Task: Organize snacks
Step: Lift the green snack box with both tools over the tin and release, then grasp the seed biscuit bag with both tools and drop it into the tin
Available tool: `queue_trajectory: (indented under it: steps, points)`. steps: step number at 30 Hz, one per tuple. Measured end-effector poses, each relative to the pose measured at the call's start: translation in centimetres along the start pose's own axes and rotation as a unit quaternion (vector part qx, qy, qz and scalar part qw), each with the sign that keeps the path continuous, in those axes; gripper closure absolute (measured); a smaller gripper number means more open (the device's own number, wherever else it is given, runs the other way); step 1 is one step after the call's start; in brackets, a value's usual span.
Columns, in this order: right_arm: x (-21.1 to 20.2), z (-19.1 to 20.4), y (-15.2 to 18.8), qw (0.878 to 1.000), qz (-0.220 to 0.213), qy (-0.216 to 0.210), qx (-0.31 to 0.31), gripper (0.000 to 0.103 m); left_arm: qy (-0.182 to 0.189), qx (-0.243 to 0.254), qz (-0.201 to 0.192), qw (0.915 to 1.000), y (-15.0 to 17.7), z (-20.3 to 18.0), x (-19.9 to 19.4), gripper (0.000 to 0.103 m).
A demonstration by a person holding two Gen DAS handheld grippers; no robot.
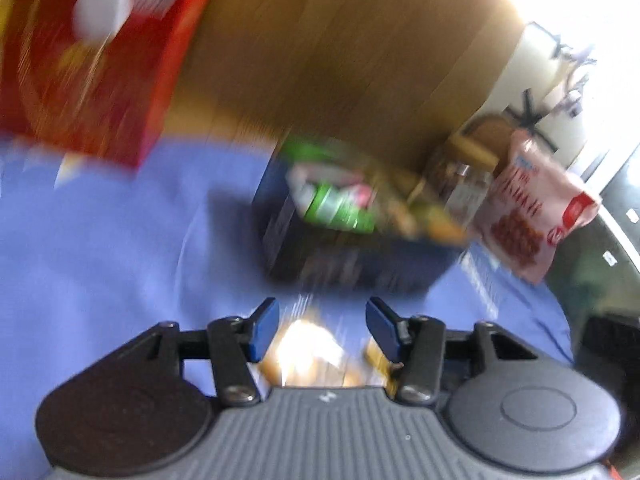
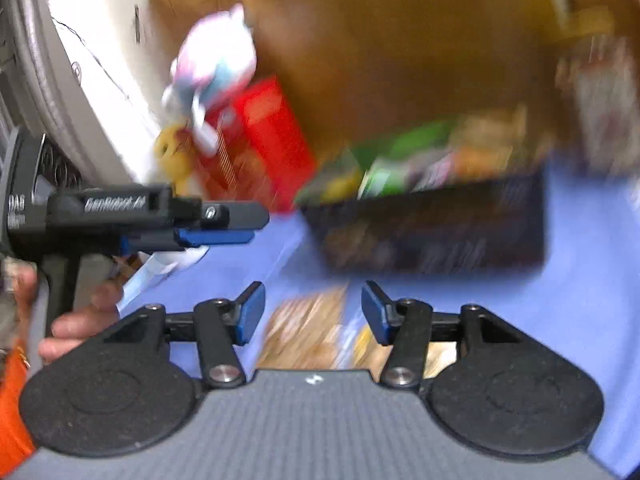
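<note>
Both views are blurred. In the left wrist view my left gripper [image 1: 324, 326] stands open over the blue cloth [image 1: 120, 248], with a shiny yellow-and-white snack packet [image 1: 308, 356] low between its fingers, pads clear of it. My right gripper [image 2: 313, 312] is also open, over a tan-and-yellow snack packet [image 2: 308, 332] on the cloth. A dark basket [image 1: 360, 264] [image 2: 440, 236] full of green and orange packets lies just beyond both grippers. The right wrist view shows the left gripper [image 2: 216, 232] side-on at the left, held by a hand [image 2: 76, 320].
A red box [image 1: 92, 60] [image 2: 264, 136] stands left of the basket, with a pale plush toy [image 2: 216, 64] against it. A pink pouch [image 1: 532, 208] and a glass jar [image 1: 464, 184] stand right of the basket. A brown wooden panel [image 1: 340, 40] rises behind.
</note>
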State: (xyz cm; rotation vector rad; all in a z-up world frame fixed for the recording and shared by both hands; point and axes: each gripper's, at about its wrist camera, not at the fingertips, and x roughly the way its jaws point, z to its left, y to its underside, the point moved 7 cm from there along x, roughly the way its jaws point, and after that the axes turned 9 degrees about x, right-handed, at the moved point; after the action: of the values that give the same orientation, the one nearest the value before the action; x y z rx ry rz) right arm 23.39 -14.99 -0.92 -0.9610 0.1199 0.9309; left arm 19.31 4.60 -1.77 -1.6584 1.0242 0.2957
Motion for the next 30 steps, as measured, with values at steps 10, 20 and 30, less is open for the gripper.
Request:
queue_trajectory:
  steps: [10,20,30]
  points:
    - [5.7,-2.1,-0.6,0.992,0.102,0.029,0.064,0.066,-0.005,-0.064,0.009,0.9979,5.5,2.0,0.1,0.058]
    - [3.3,-0.1,3.2,0.989,0.093,-0.036,0.107,0.078,-0.017,-0.083,0.001,0.9964,5.9,2.3,-0.5,0.078]
    - [0.3,2.3,-2.7,0.997,-0.019,-0.038,0.069,0.084,-0.002,-0.007,-0.056,0.9984,-1.5,-2.4,-2.2,0.078]
